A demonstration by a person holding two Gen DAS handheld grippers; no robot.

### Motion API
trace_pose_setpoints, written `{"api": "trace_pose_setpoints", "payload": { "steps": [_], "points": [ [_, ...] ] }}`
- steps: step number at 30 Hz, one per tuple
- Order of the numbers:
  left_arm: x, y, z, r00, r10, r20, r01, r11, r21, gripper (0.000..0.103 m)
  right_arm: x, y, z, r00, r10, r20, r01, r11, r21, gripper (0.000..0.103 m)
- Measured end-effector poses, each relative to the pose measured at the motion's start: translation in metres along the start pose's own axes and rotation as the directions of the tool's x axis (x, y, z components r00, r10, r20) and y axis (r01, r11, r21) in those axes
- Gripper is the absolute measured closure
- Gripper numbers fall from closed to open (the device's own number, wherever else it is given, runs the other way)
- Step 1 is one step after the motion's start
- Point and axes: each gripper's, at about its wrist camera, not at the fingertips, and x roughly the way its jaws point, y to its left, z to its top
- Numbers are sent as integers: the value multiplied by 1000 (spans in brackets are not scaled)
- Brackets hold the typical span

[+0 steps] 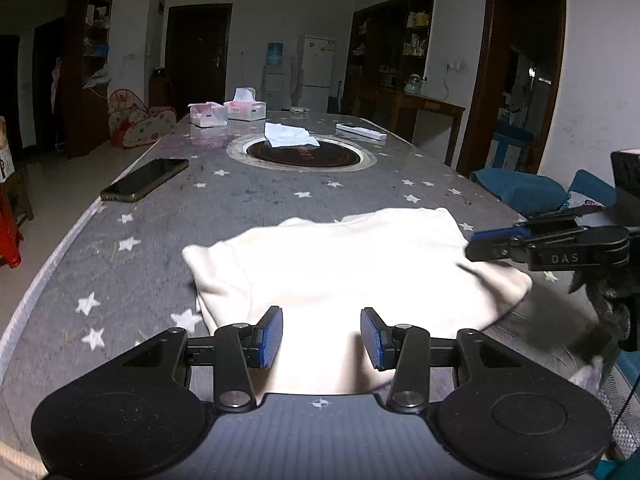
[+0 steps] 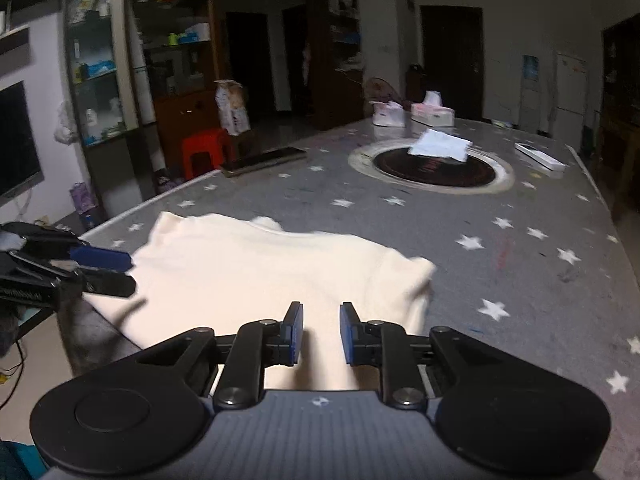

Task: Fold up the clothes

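A cream garment lies folded in a rough block near the front edge of the grey star-patterned table; it also shows in the right wrist view. My left gripper is open, its jaws wide apart above the garment's near edge, holding nothing. My right gripper is open with a narrower gap, over the garment's near edge, holding nothing. The right gripper shows in the left wrist view at the garment's right side. The left gripper shows in the right wrist view at the garment's left side.
A black phone lies at the table's left edge. A round dark inset with a white cloth sits mid-table. Tissue boxes and a white remote stand at the far end. A blue cushion lies off the right side.
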Motion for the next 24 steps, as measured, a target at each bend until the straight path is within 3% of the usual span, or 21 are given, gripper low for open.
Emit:
{"api": "trace_pose_setpoints", "payload": {
  "steps": [7,11,21,24],
  "points": [
    [0,7,-9,1000,4,-19,-4,1000,-8,57,18,15,-10,998,20,-51,-22,999,-37,74],
    [-4,4,-4,1000,-5,1,5,1000,-6,57,10,18,-4,999,16,-34,-18,998,-54,73],
    [13,-3,11,999,-21,35,21,1000,-8,58,25,43,4,995,92,-27,-94,990,-103,69],
    [27,1,12,1000,-19,11,19,1000,-22,59,34,48,4,994,100,-42,-104,988,-115,68]
  ]
}}
